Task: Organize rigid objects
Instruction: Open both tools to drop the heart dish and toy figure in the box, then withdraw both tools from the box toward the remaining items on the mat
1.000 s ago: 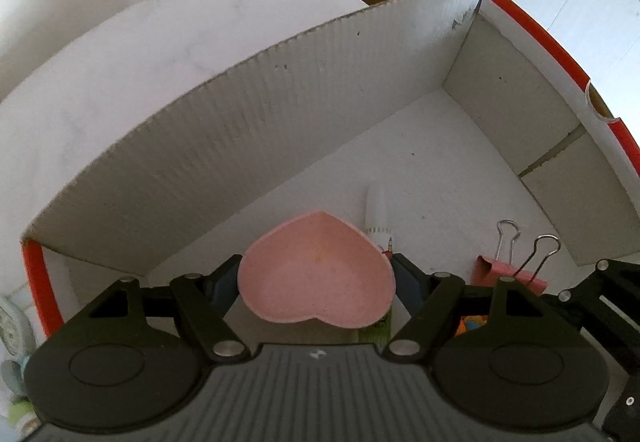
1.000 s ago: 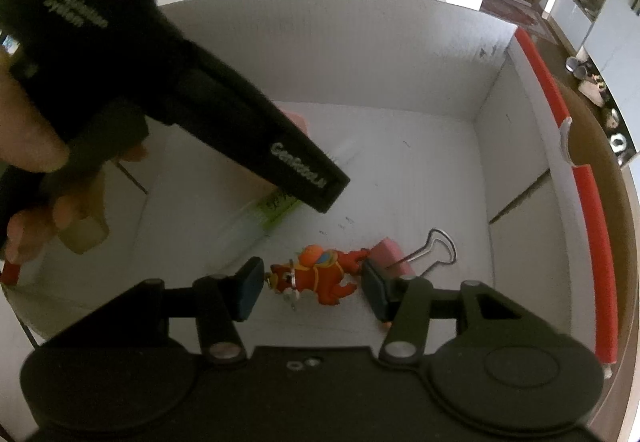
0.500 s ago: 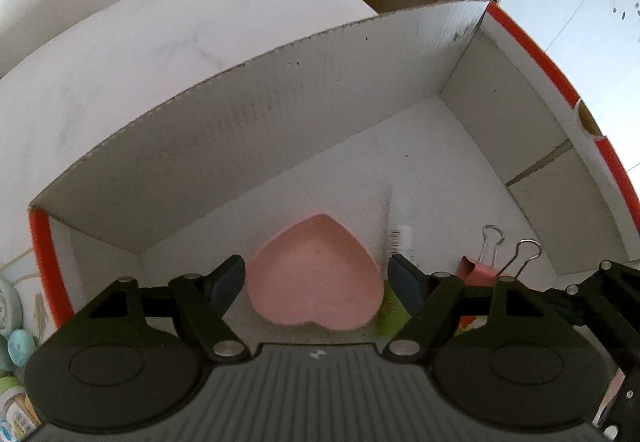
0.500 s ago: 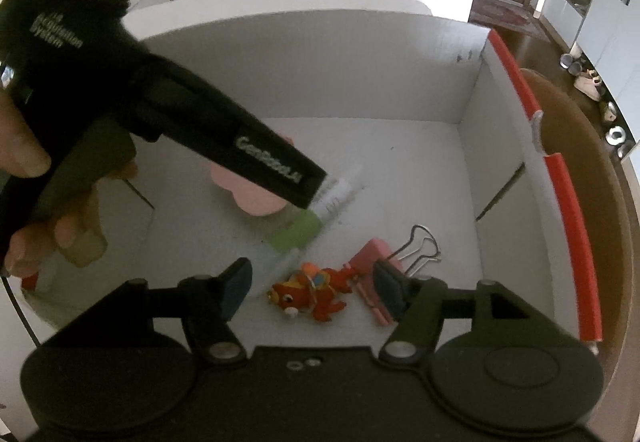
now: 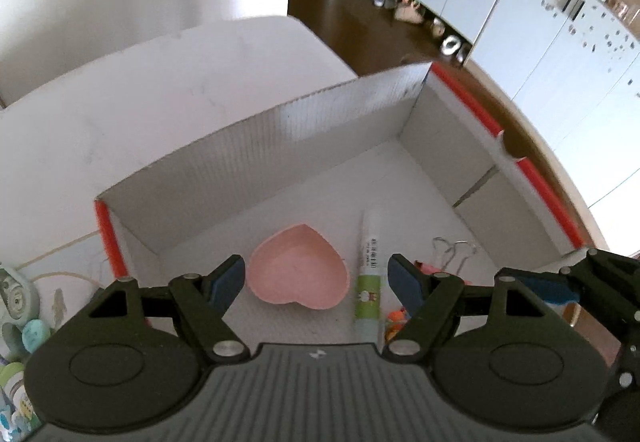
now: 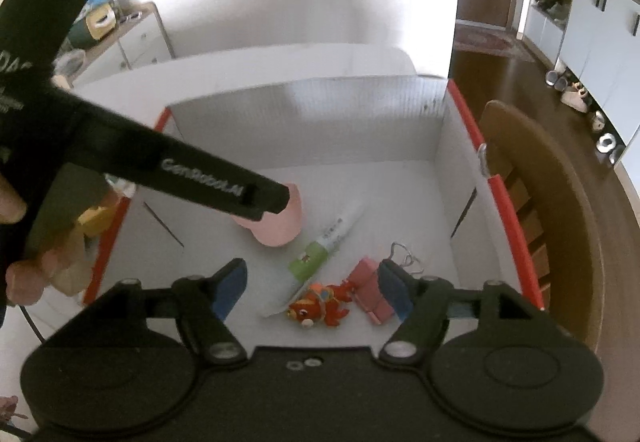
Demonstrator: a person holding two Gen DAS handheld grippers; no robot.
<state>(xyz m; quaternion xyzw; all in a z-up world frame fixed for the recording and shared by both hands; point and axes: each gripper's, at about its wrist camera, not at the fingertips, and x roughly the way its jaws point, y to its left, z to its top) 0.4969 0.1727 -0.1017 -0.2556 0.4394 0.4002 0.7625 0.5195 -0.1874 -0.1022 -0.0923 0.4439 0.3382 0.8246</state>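
Four small rigid things are lying in the cardboard box (image 6: 456,145): a pink heart-shaped dish (image 5: 298,274), a glue stick (image 5: 370,266), a pink binder clip (image 6: 370,292) and an orange fish toy (image 6: 320,306). All are probably light and stiff; the dish is likely best pinched across its rim. The left hand-held gripper (image 5: 316,278) is hanging spread and empty, and the right hand-held gripper (image 6: 312,288) is opening, pinching nothing.

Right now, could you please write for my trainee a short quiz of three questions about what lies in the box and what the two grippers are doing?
1. True or false: the heart dish lies in the box.
2. Which lies nearest the toy fish: A the binder clip, B the heart dish, C the chair?
3. Fill in: the left gripper holds ____.

Key: 1 true. 2 A. 3 nothing; it is open above the dish. The right gripper is opening above the fish, empty too.
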